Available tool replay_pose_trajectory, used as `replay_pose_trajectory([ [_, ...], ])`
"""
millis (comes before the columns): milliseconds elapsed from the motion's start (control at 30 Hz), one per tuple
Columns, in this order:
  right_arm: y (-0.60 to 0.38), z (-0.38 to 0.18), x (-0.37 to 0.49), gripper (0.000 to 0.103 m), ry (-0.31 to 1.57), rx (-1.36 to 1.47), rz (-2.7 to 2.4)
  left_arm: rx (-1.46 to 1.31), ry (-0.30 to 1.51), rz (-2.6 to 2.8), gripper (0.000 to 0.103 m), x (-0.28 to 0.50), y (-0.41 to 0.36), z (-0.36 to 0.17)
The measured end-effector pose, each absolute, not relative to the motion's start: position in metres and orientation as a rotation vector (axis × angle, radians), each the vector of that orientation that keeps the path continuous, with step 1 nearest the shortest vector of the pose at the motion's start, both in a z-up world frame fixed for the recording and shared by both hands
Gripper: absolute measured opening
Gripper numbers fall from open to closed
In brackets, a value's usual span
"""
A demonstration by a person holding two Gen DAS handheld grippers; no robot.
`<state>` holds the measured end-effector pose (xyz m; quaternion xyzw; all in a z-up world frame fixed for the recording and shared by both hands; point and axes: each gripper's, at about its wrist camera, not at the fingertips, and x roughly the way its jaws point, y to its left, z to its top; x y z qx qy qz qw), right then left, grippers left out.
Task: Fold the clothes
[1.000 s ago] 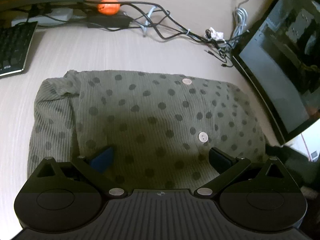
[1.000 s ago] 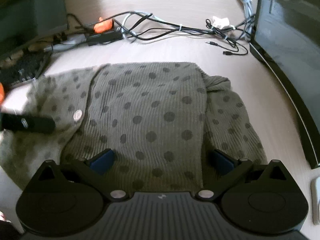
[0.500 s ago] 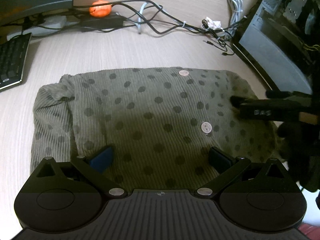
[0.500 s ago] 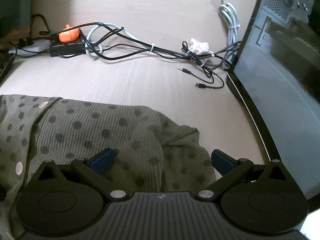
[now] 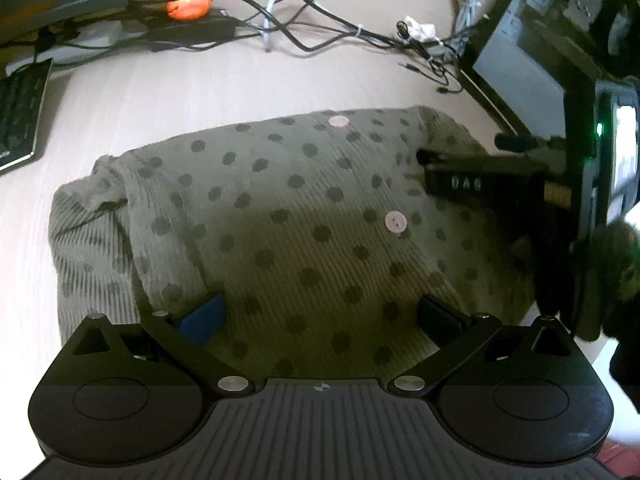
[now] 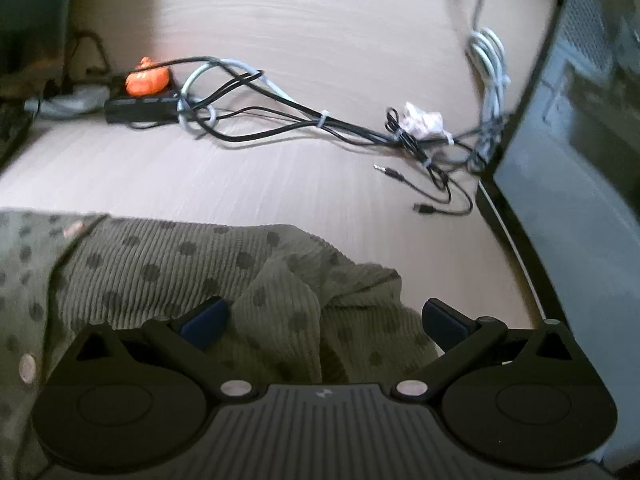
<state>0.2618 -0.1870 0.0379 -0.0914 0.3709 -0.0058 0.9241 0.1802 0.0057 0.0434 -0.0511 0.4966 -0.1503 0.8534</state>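
**Spotted cardigan, folded bundle, on table**

Keyboard (image 5: 18, 116) at left, clear of the work. Cardigan (image 5: 280, 220) mid-table (image 5: 200, 92), sides turned in. Left hand-held gripper (image 5: 320, 316) spread above its near edge; right hand-held gripper (image 6: 324, 320) spread over the bunched right end, seemingly to tidy it.

Each gripper, left (image 5: 320, 316) and right (image 6: 324, 316), had a black ribbed body, two round discs, silver screws and blue-padded jaws; white lettering marked the right one's side.
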Motion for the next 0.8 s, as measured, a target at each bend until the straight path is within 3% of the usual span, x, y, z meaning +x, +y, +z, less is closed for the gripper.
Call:
replay_pose_trajectory([
  [400, -0.190, 0.041, 0.212, 0.103, 0.849, -0.052, -0.022, -0.153, 0.900, -0.378, 0.103, 0.212, 0.030, 0.077],
  [800, -0.192, 0.041, 0.210, 0.103, 0.854, -0.043, -0.012, -0.115, 1.005, -0.329, 0.103, 0.237, 0.033, 0.040],
])
